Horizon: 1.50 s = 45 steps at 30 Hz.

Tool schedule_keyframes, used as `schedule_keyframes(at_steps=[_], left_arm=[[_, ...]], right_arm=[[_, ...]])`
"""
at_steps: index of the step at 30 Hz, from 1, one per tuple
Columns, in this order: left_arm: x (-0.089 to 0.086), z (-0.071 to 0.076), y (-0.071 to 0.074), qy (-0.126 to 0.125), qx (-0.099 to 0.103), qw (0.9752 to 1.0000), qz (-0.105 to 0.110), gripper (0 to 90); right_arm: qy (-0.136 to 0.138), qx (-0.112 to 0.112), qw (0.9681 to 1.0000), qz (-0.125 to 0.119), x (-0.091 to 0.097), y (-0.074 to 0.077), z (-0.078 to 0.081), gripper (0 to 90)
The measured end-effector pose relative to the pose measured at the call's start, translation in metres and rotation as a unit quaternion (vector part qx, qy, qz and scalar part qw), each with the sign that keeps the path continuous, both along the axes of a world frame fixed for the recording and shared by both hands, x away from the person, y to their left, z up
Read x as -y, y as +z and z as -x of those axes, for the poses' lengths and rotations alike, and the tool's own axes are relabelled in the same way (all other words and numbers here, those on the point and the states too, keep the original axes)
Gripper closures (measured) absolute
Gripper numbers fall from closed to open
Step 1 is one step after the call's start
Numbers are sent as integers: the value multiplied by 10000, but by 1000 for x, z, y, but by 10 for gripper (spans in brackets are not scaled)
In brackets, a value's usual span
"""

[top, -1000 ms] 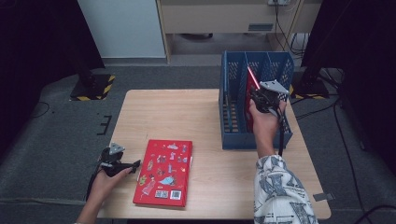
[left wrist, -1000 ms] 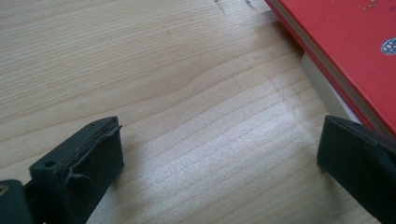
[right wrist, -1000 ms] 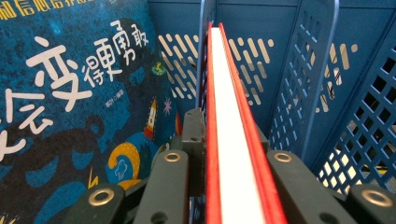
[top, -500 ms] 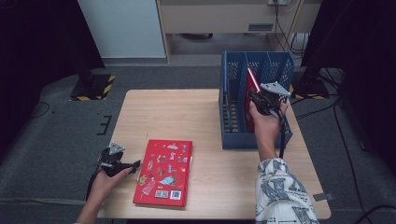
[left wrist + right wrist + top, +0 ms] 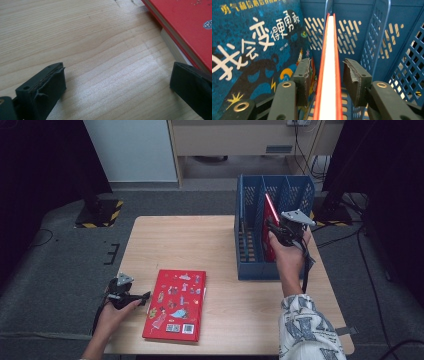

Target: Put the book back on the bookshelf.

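Standing in blue rack (image 5: pixel 250 270) — red book (image 5: pixel 270 210)

Even light falls on the table (image 5: pixel 210 240) from above, while the floor and corners around it sink into near black. The high view is soft and grainy. In the left gripper view, a pale sheen glares off the wood grain. In the right gripper view, the near jaws blur slightly.

we see the red book (image 5: pixel 190 27) on the table cut off by the left gripper view's edge, and the blue-covered book (image 5: pixel 254 55) running off the right gripper view's left side.
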<state>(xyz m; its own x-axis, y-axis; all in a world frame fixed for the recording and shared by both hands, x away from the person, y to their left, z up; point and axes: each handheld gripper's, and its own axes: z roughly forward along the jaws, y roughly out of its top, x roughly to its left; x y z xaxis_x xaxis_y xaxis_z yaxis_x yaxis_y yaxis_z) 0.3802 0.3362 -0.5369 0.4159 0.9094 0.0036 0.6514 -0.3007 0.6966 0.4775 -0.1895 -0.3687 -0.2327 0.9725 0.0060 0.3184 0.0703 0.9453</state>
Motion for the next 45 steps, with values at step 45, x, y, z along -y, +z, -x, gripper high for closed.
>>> schedule_keyframes(at_steps=[45], left_arm=[[1,-2,0,-18,-8,10000,3,0]], right_arm=[[-592,311,9966,471,-15,-10,-39,789]])
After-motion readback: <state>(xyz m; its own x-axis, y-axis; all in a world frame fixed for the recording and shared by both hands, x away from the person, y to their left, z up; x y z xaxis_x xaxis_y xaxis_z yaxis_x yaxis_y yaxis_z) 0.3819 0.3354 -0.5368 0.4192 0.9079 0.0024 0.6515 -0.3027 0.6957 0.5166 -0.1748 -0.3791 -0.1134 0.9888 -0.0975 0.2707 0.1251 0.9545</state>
